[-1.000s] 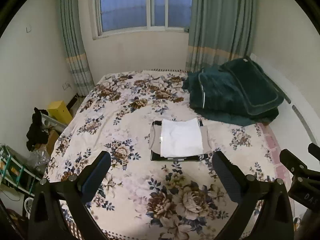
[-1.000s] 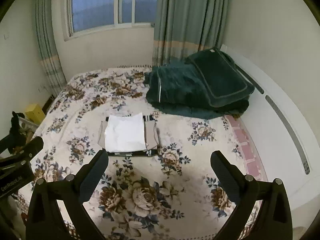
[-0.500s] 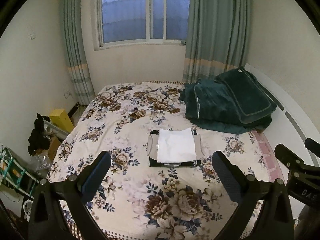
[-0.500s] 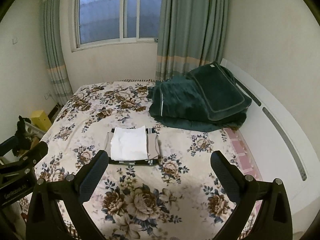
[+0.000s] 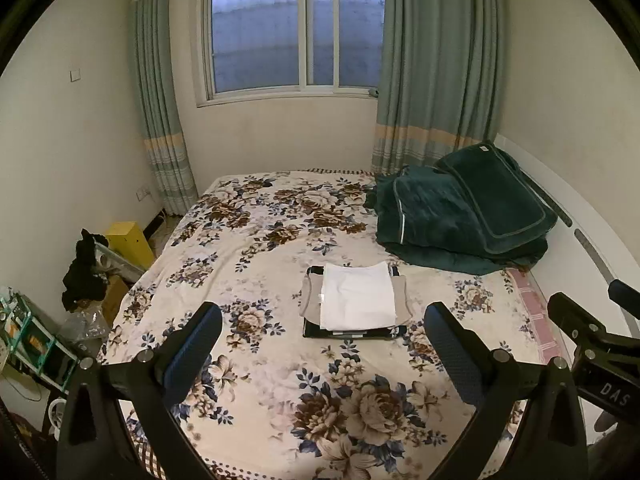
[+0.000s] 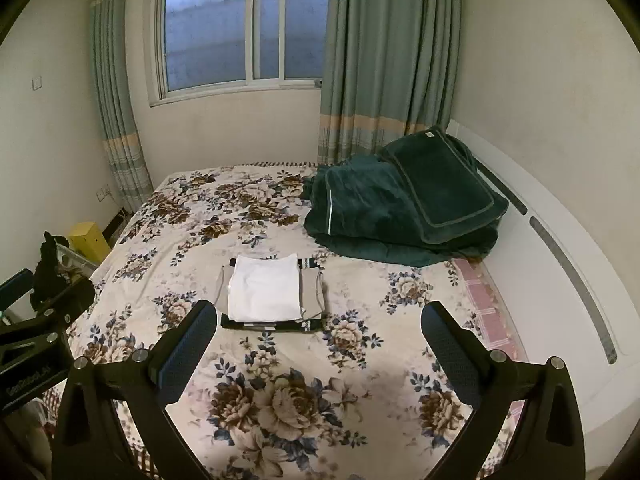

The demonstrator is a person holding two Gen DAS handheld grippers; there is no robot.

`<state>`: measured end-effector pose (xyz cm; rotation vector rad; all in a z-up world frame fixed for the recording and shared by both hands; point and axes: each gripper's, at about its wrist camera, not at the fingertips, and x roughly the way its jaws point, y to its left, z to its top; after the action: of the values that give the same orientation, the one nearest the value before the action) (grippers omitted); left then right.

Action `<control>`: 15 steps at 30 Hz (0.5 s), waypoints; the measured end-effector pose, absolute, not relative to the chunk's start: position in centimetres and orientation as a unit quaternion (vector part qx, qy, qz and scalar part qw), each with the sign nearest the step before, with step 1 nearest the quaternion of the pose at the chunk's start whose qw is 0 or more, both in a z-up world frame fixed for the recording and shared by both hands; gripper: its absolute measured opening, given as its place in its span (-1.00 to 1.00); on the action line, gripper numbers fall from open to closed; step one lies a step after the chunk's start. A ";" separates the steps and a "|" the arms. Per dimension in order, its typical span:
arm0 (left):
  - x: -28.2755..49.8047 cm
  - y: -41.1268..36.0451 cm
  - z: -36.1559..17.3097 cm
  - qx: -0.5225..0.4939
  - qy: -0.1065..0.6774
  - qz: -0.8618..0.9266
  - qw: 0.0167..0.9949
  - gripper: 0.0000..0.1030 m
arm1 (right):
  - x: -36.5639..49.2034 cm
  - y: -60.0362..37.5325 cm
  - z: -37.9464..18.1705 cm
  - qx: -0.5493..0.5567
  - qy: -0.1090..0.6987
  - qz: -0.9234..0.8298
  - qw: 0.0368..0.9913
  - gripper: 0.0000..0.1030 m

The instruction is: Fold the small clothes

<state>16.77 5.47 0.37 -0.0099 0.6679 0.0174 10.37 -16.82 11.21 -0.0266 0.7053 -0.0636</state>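
Observation:
A small stack of folded clothes lies in the middle of the floral bed [image 5: 256,240]: a white piece [image 5: 357,297] on top, a beige piece [image 5: 402,295] under it and a dark piece [image 5: 348,333] at the bottom. The stack also shows in the right wrist view, white piece [image 6: 266,294] on top. My left gripper [image 5: 322,344] is open and empty, held above the bed's near end, well short of the stack. My right gripper [image 6: 319,342] is open and empty, beside it on the right.
A folded dark green blanket [image 5: 460,220] lies at the bed's far right, against the white headboard [image 6: 560,248]. Left of the bed stand a yellow box [image 5: 130,240], dark clothing on a rack [image 5: 82,268] and a green shelf [image 5: 24,332]. A curtained window [image 5: 296,32] is behind.
Both grippers have drawn back and tilted up from the bed, so the stack looks smaller and farther and more of the window shows. Both stay open.

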 end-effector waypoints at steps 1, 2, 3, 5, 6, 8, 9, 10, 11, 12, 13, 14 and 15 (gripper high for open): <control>16.7 5.4 0.4 -0.005 0.328 0.008 0.945 1.00 | 10.4 -16.9 11.2 -0.012 0.345 -0.031 0.938 1.00; 16.6 5.4 0.4 -0.005 0.327 0.009 0.945 1.00 | 10.8 -17.0 11.4 -0.011 0.345 -0.029 0.938 1.00; 16.7 5.4 0.4 -0.004 0.327 0.010 0.945 1.00 | 11.2 -17.2 11.4 -0.011 0.345 -0.028 0.938 1.00; 16.6 5.3 0.5 -0.005 0.326 0.010 0.945 1.00 | 11.1 -17.2 11.3 -0.011 0.345 -0.028 0.938 1.00; 16.6 5.3 0.5 -0.005 0.326 0.010 0.945 1.00 | 11.1 -17.3 11.4 -0.010 0.345 -0.027 0.938 1.00; 16.5 5.2 0.5 -0.005 0.325 0.011 0.945 1.00 | 11.2 -17.2 11.3 -0.012 0.345 -0.028 0.938 1.00; 16.5 5.2 0.5 -0.006 0.325 0.011 0.946 1.00 | 11.1 -17.2 11.3 -0.011 0.346 -0.028 0.938 1.00; 16.5 5.2 0.6 -0.006 0.325 0.010 0.946 1.00 | 11.1 -17.1 11.3 -0.012 0.346 -0.028 0.938 1.00; 16.5 5.1 0.6 -0.005 0.325 0.011 0.946 1.00 | 11.0 -17.2 11.3 -0.011 0.345 -0.029 0.938 1.00; 16.5 5.3 0.6 -0.005 0.325 0.010 0.945 1.00 | 11.0 -17.2 11.3 -0.010 0.344 -0.029 0.938 1.00; 16.5 5.3 0.6 -0.005 0.325 0.011 0.946 1.00 | 11.1 -17.1 11.3 -0.010 0.345 -0.028 0.938 1.00; 16.4 5.2 0.6 -0.005 0.323 0.011 0.946 1.00 | 11.1 -17.1 11.2 -0.009 0.346 -0.027 0.938 1.00; 16.4 5.2 0.8 -0.004 0.323 0.011 0.946 1.00 | 11.1 -17.2 11.2 -0.009 0.347 -0.027 0.937 1.00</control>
<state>16.38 5.16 0.77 -0.0082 0.6577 0.0216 11.11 -17.18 11.24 -0.0181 0.7089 -0.0553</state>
